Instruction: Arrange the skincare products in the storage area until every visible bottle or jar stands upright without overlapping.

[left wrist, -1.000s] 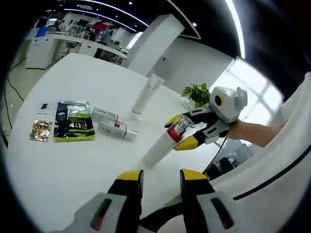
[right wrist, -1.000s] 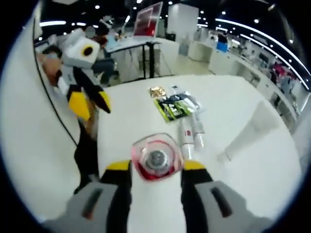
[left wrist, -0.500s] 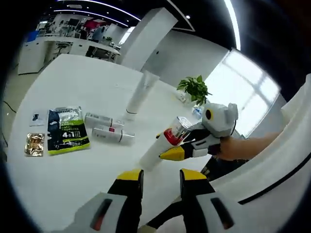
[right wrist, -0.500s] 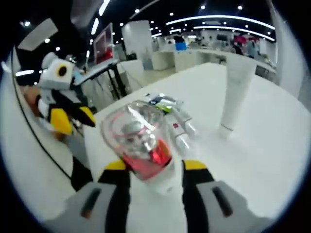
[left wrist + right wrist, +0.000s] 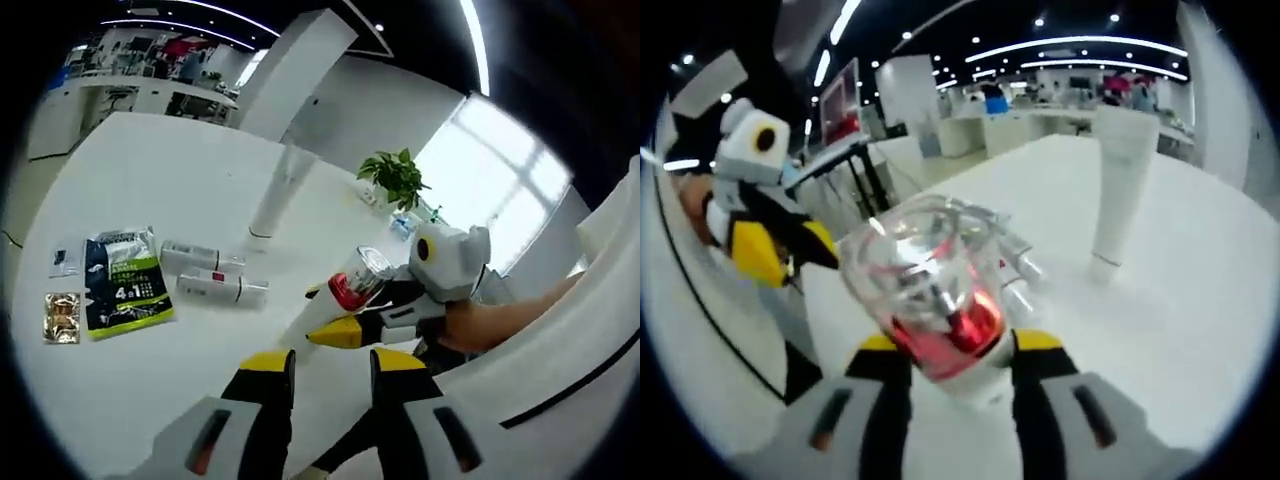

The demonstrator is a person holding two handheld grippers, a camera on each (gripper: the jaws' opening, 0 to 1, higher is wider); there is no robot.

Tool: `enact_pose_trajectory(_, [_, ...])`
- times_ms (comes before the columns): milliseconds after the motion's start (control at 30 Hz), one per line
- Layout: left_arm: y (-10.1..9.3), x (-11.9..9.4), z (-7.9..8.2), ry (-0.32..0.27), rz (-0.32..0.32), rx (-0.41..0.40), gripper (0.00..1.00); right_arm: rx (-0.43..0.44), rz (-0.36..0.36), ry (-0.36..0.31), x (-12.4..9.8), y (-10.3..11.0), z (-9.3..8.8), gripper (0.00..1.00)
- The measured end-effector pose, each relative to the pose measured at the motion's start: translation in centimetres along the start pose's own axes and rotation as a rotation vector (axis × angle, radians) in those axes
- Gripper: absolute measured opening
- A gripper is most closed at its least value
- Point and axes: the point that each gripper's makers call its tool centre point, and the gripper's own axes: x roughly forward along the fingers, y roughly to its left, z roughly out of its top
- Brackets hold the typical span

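The right gripper (image 5: 345, 315) is clamped on a white bottle with a red collar and clear cap (image 5: 930, 300), gripped near the cap. In the left gripper view the bottle leans, cap up toward the window side, with its base low over the bench (image 5: 150, 400) near the front edge; whether the base touches cannot be told.

Step in hand, as judged: standing this bottle upright. To do it well, rotate the bottle until its axis is vertical, seat the base flat on bare bench, and release only once it bears its own weight. Keep it apart from the upright white tube (image 5: 275, 190) toward the far edge and the two small bottles (image 5: 210, 275) lying beside the green sachet (image 5: 125, 285).

The right gripper reaches in sideways, the person's hand behind it. The left gripper (image 5: 330, 375) hangs above the front edge, jaws apart, holding nothing.
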Motion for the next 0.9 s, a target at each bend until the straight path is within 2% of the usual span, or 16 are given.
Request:
enact_pose_trajectory(167, [0.6, 0.1, -0.1, -0.004, 0.023, -0.031, 0.30, -0.069, 0.011, -0.001, 0.1, 0.0, 0.0, 0.33])
enact_pose_trajectory(300, [0.2, 0.3, -0.7, 0.033, 0.011, -0.014, 0.30, -0.073, 0.016, -0.003, -0.2, -0.3, 0.0, 0.32])
enact_pose_trajectory(433, [0.4, 0.1, -0.3, 0.019, 0.015, -0.003, 0.29, -0.067, 0.012, 0.001, -0.5, -0.7, 0.0, 0.31])
enact_pose_trajectory(500, [1.2, 0.1, -0.1, 0.009, 0.049, -0.045, 0.29, -0.069, 0.017, 0.002, -0.7, -0.7, 0.1, 0.31])
enact_pose_trajectory(567, [1.2, 0.1, 0.3, -0.009, 0.045, -0.058, 0.28, -0.112, 0.019, -0.012, -1.4, -0.7, 0.8, 0.31])
enact_pose_trajectory(700, [0.5, 0.3, 0.2, 0.027, 0.024, -0.012, 0.28, -0.069, -0.007, -0.043, -2.4, -2.1, 1.8, 0.31])
enact_pose_trajectory(800, [0.5, -0.2, 0.6, 0.002, 0.027, -0.007, 0.28, -0.078, -0.016, -0.046, -2.7, -3.4, 2.2, 0.32])
enact_pose_trajectory(900, [1.5, -0.2, 0.2, -0.003, 0.061, -0.025, 0.28, -0.084, -0.012, -0.039, -2.8, -4.9, 2.7, 0.32])
